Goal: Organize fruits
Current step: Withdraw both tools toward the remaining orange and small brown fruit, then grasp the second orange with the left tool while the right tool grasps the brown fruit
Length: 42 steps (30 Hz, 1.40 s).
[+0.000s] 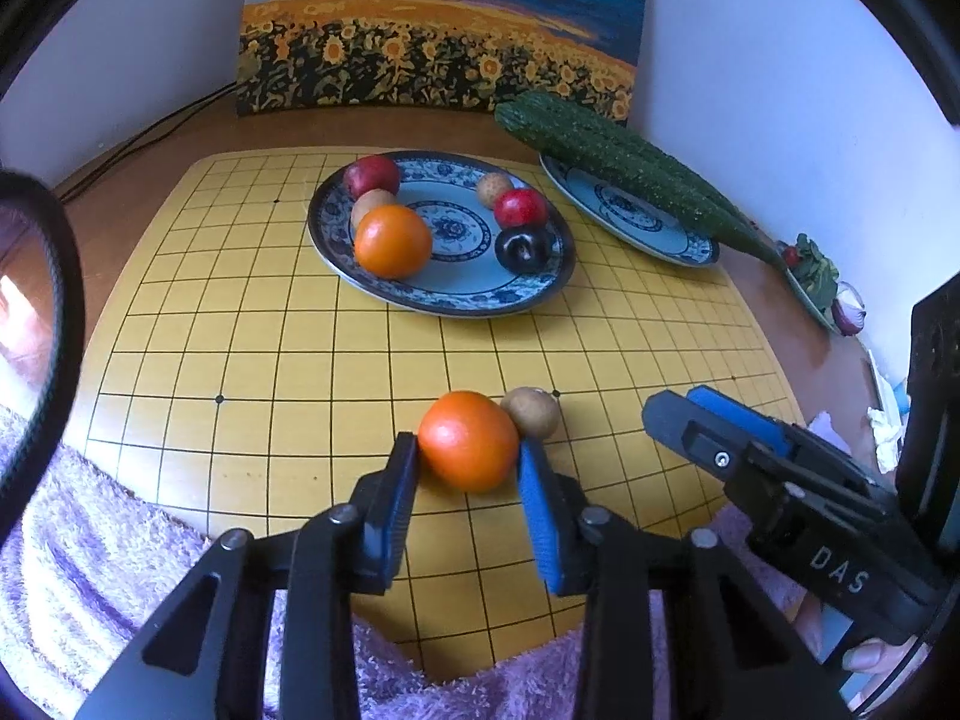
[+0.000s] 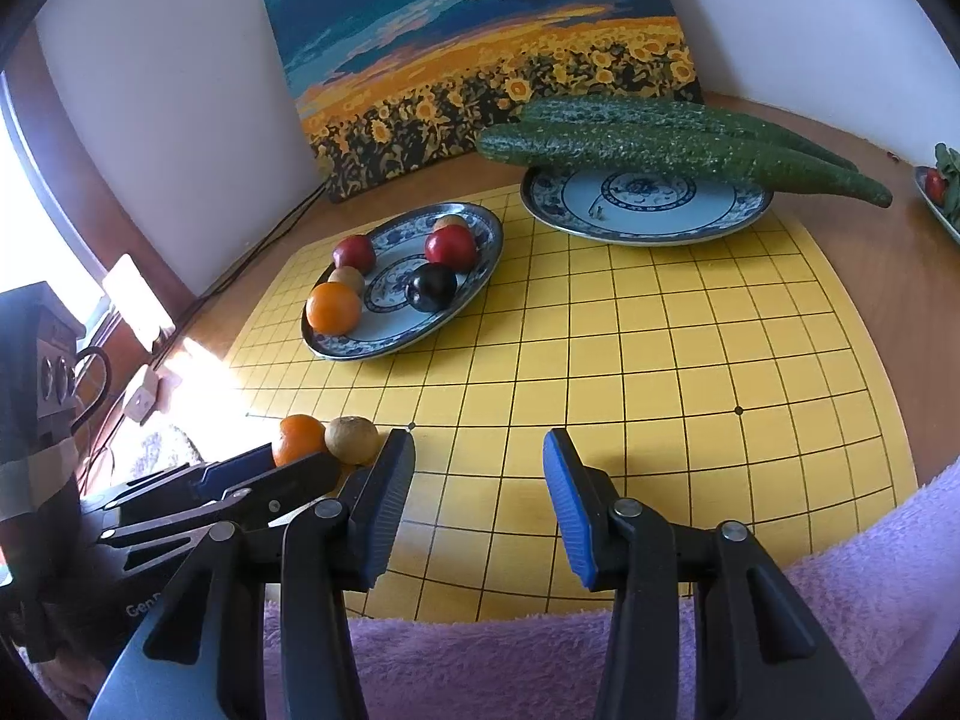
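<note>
An orange lies on the yellow grid board, touching a small brown fruit behind it. My left gripper has its blue pads against both sides of this orange. The orange and brown fruit also show in the right wrist view. A blue patterned plate further back holds another orange, two red fruits, two brown ones and a dark plum. My right gripper is open and empty above the board, to the right of the left one.
A second patterned plate at the back right carries two long cucumbers. A sunflower painting leans on the wall. A dish of greens sits at the far right. Purple fleece covers the near edge.
</note>
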Tool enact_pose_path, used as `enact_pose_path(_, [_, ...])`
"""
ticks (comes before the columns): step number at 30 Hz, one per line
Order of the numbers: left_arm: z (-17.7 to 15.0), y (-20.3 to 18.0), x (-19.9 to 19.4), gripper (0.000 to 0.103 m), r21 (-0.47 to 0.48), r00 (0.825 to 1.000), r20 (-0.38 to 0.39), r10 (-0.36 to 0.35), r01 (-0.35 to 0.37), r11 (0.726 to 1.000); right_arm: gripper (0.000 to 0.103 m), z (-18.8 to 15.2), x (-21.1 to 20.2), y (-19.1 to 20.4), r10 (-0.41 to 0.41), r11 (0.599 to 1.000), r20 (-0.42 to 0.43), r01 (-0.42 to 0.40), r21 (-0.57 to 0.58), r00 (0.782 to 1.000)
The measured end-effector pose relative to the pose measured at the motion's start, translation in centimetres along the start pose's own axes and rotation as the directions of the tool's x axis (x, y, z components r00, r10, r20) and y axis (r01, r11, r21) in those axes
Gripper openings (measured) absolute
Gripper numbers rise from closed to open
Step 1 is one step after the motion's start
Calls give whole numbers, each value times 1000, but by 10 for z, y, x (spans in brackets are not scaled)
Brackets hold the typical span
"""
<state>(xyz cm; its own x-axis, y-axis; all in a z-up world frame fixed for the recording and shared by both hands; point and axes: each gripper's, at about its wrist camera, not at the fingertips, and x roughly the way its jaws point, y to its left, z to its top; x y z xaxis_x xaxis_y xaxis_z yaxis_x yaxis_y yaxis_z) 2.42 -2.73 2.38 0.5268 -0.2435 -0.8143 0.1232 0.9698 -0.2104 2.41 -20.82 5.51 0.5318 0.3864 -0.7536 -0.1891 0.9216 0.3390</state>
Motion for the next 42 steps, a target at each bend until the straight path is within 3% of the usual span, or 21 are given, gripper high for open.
enact_pose_path(22, [0,38,-19,35,-84,997,53,55,-50,995,46,-1,6,32,2,998,-15,-3,-69,1000])
enact_pose_path(42, [0,56,-22,35,-122,997,60,46,-39,992,44,-3,29,58,-6,990,-58,-2,-140,998])
